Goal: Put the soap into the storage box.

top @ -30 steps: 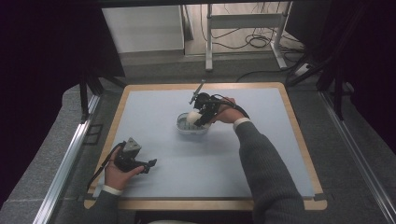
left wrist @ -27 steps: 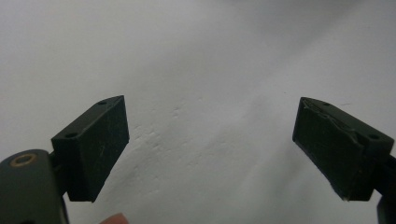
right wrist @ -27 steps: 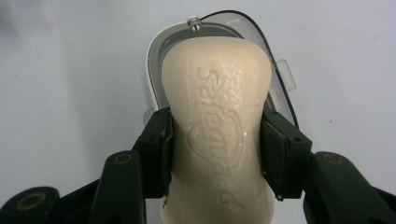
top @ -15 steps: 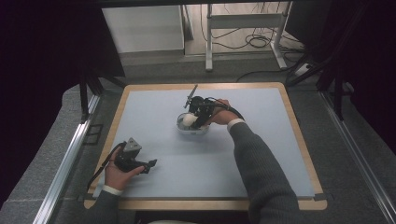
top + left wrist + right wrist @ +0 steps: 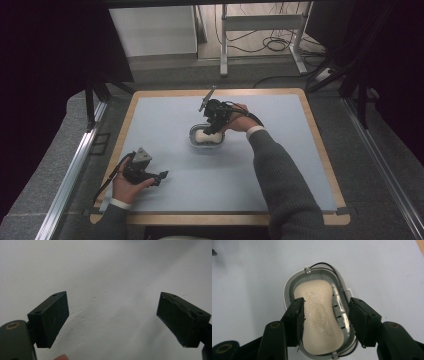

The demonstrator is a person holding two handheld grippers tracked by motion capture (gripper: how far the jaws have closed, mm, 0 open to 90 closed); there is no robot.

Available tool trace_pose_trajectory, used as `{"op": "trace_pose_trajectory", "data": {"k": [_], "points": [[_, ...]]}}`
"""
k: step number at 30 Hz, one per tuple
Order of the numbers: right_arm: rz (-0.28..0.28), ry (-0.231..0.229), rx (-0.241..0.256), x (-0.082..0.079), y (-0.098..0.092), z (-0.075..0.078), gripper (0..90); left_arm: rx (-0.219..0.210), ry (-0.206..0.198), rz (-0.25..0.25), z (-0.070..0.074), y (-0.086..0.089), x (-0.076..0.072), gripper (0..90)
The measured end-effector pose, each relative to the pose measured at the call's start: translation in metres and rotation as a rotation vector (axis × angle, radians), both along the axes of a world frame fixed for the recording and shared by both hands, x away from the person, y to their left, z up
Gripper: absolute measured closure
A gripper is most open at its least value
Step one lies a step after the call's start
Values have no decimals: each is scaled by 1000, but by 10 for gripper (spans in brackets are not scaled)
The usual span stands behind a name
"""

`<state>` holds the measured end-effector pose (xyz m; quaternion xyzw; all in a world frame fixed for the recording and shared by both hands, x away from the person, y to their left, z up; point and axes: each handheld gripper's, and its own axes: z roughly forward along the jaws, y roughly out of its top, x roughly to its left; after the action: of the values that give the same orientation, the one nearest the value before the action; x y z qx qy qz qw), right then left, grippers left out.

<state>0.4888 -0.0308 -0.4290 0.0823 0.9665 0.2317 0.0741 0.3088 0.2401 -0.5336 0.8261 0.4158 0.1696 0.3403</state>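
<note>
Right gripper, jaws wide, straddles the soap bar lying in its dish near the table's centre. Likely step: grasping; next, close squarely. Left gripper, open and empty, rests near the front-left corner.

Soap bar lies in dish, approx. centre of mat; mat on table; right gripper directly over dish, jaws apart either side of bar, w/ right hand behind it, toward far edge; left gripper near front-left corner of mat, well apart from dish, jaws spread over bare mat; left hand at table's near edge
</note>
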Motion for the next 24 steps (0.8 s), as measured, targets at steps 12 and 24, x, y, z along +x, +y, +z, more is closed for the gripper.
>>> {"op": "trace_pose_trajectory", "data": {"k": [12, 24], "points": [[5, -12, 34, -12, -12, 14, 420, -39, 7, 4, 1, 0, 7, 112], [-50, -32, 51, -20, -48, 17, 387, -22, 10, 2, 0, -1, 8, 112]]}}
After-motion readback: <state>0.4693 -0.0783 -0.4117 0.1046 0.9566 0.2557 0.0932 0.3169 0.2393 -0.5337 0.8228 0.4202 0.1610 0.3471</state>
